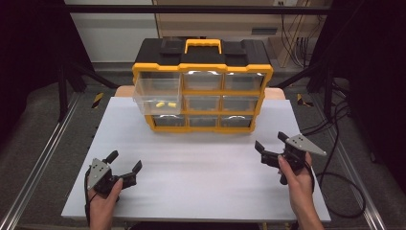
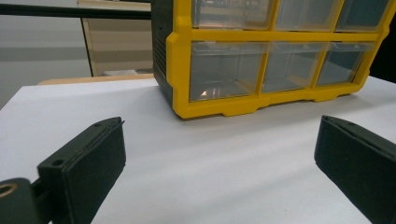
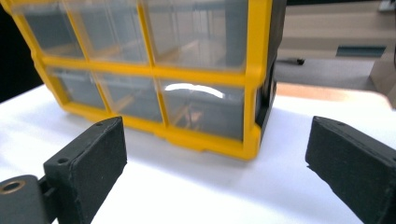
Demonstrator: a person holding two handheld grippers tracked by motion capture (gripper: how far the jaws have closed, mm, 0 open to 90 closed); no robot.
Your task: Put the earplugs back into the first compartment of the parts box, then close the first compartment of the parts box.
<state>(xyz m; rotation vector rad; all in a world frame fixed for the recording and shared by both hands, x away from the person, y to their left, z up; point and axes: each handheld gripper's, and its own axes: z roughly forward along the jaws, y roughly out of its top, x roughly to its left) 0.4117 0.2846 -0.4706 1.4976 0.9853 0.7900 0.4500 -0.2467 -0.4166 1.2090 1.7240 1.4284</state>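
A yellow and black organizer case (image 1: 202, 86) with clear drawers stands at the back of the white table (image 1: 201, 172). Its upper left drawer (image 1: 158, 98) is pulled out, and two small yellow pieces (image 1: 165, 103) lie in it. My left gripper (image 1: 125, 161) rests open near the front left of the table, held by a hand, with nothing between its jaws. My right gripper (image 1: 269, 141) is open at the front right, also empty. The left gripper view looks at the case's lower left corner (image 2: 205, 100); the right gripper view looks at its lower right corner (image 3: 243, 140).
A wide stretch of bare white tabletop (image 1: 201, 148) lies between the grippers and the case. Black cables (image 1: 340, 182) trail off the table's right side. Metal frame rails (image 1: 43, 158) run along the left. A beige cabinet (image 1: 239, 19) stands behind the case.
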